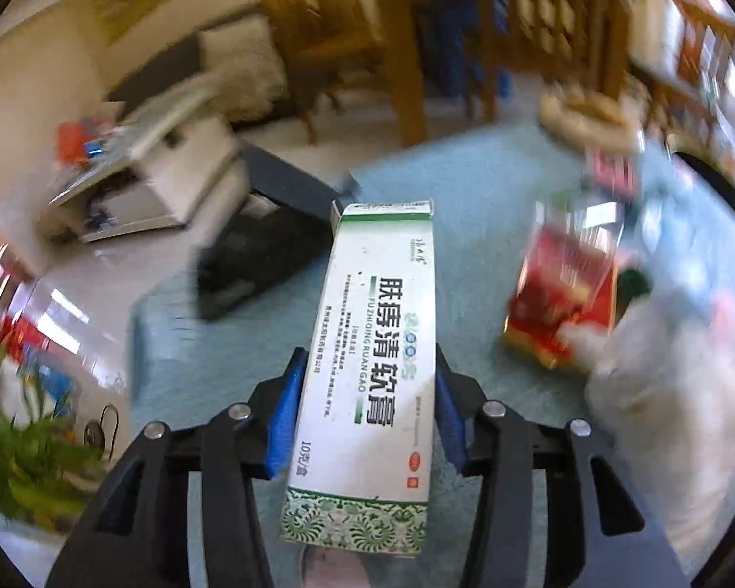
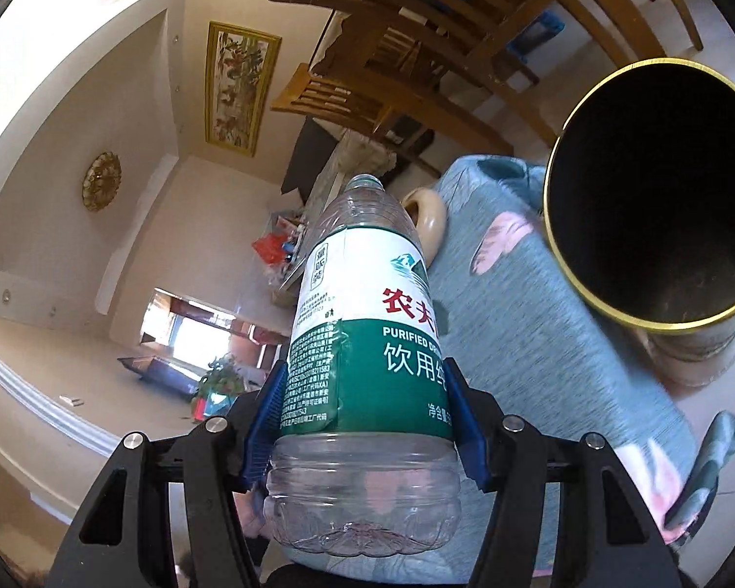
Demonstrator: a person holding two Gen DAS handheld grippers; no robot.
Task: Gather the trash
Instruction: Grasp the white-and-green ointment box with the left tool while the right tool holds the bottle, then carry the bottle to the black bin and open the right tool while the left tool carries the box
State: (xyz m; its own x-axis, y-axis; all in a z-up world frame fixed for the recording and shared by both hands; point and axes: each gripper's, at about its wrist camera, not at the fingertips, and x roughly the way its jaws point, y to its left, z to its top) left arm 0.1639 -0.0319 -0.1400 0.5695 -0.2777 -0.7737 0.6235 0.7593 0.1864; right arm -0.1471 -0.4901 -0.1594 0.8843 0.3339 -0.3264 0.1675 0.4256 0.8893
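Note:
My left gripper [image 1: 367, 372] is shut on a long white and green carton [image 1: 375, 353] and holds it above the blue-green tablecloth [image 1: 269, 343]. A red packet [image 1: 563, 294] lies blurred on the cloth to the right, with a white bag [image 1: 671, 392] beside it. My right gripper [image 2: 365, 377] is shut on an empty clear plastic water bottle [image 2: 367, 343] with a green and white label, no cap on it. A dark round bin with a gold rim [image 2: 656, 201] stands on the cloth to the right of the bottle, its mouth facing me.
Wooden chairs [image 2: 392, 49] stand beyond the table. A black object [image 1: 269, 245] lies at the table's far left. A beige ring-shaped thing [image 2: 426, 220] sits on the cloth behind the bottle. A green plant [image 1: 19, 441] is at the lower left.

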